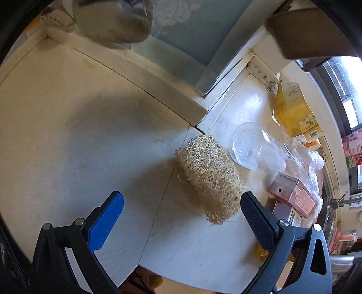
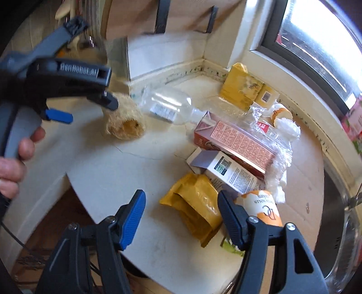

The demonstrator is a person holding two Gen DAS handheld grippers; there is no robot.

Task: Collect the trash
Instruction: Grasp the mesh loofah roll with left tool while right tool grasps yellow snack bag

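Trash lies on a pale countertop (image 1: 67,135). A beige loofah (image 1: 208,176) lies just ahead of my open, empty left gripper (image 1: 181,199); it also shows in the right wrist view (image 2: 126,122), right by the left gripper (image 2: 92,108). Beyond it lie a clear plastic bottle (image 1: 255,147) (image 2: 169,106), a pink carton (image 1: 294,194) (image 2: 237,142) and a yellow carton (image 1: 291,108) (image 2: 242,88). My right gripper (image 2: 181,208) is open and empty above a crumpled yellow bag (image 2: 194,205), next to a white box (image 2: 228,171) and an orange-and-white cup (image 2: 262,208).
Clear plastic wrap (image 2: 278,131) lies among the cartons. A steel sink (image 2: 339,214) is at the right, under a window (image 2: 316,45). A wall shelf (image 2: 169,15) hangs at the back. The counter's front edge (image 2: 74,187) drops off at lower left.
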